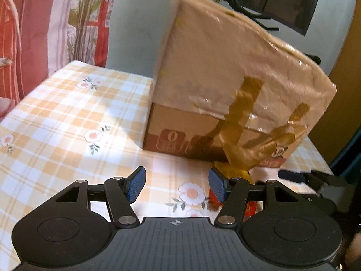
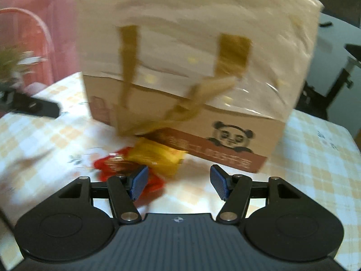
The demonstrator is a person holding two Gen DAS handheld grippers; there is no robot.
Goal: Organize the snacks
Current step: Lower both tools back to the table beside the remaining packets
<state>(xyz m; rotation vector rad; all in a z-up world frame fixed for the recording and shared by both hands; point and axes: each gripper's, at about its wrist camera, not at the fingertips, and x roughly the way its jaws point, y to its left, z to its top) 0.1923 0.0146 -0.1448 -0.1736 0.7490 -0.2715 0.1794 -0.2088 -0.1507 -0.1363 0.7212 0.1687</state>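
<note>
Both grippers, left [image 1: 177, 184] and right [image 2: 179, 181], fingers wide apart and holding nothing, hover over the bench [image 1: 67, 113] facing the bag-draped box [image 2: 191, 85]; red [image 2: 108, 164] and yellow [image 2: 158, 155] snacks lie at its base, probably the right's next pickup

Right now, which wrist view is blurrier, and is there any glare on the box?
Right wrist view: heavy motion blur smears the red and yellow snack packets and the tan cardboard box. Left wrist view: sharper, with glare spots on the box's clear plastic wrap.
</note>
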